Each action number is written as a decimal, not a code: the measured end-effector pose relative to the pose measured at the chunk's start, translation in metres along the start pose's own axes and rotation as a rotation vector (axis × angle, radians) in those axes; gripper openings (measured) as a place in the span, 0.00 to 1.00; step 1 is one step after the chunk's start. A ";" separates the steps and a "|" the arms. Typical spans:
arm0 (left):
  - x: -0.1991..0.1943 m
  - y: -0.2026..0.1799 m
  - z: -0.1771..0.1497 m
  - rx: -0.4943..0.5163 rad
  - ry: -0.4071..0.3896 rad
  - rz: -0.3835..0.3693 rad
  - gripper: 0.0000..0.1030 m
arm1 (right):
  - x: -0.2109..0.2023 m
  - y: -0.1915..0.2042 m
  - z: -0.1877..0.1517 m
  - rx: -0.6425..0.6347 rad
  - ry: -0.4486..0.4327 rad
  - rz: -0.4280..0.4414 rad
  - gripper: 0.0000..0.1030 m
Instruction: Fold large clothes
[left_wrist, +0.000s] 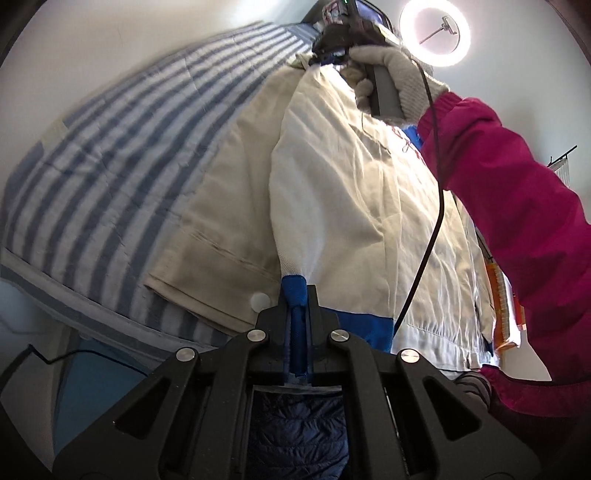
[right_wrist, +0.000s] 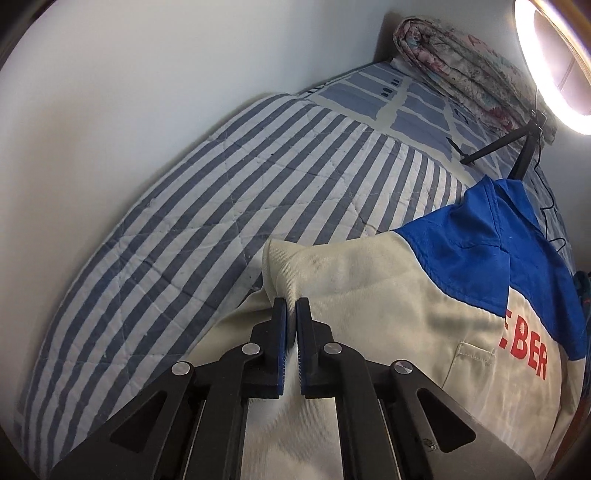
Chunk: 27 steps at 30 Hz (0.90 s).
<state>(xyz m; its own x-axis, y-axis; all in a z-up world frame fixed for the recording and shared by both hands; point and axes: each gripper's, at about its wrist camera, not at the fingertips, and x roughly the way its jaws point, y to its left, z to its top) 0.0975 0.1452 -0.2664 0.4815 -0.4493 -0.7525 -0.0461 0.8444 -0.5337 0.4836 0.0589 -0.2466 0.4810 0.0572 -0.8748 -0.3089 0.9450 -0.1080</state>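
Hanging cream-and-blue jacket (left_wrist: 354, 206), wrinkled, red-lettered.

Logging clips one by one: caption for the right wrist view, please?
Right claw shut on cream-and-blue cotton jacket above blue-and-white striped quilted bed cover.

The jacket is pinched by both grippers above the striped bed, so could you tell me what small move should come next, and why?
Probably lower both grippers together so the jacket settles flat on the striped quilt. The left gripper is shut on a blue cuff, the right gripper is shut on a cream fold near the shoulder, and the fabric hangs between them, partly lifted and creased, so no fold can be made yet.
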 end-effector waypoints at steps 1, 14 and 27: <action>-0.004 0.000 0.001 0.000 -0.013 0.007 0.03 | -0.002 -0.001 0.002 0.007 -0.006 0.007 0.03; 0.007 0.033 0.002 -0.080 -0.003 0.169 0.03 | 0.015 0.011 0.022 0.079 -0.056 0.123 0.03; -0.012 0.045 0.012 -0.145 -0.067 0.076 0.44 | -0.105 -0.027 -0.056 0.017 -0.165 0.340 0.03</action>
<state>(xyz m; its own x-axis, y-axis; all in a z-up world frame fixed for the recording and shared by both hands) 0.1006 0.1920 -0.2769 0.5293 -0.3609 -0.7679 -0.2081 0.8222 -0.5299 0.3954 0.0095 -0.1785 0.4794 0.4184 -0.7715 -0.4609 0.8681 0.1844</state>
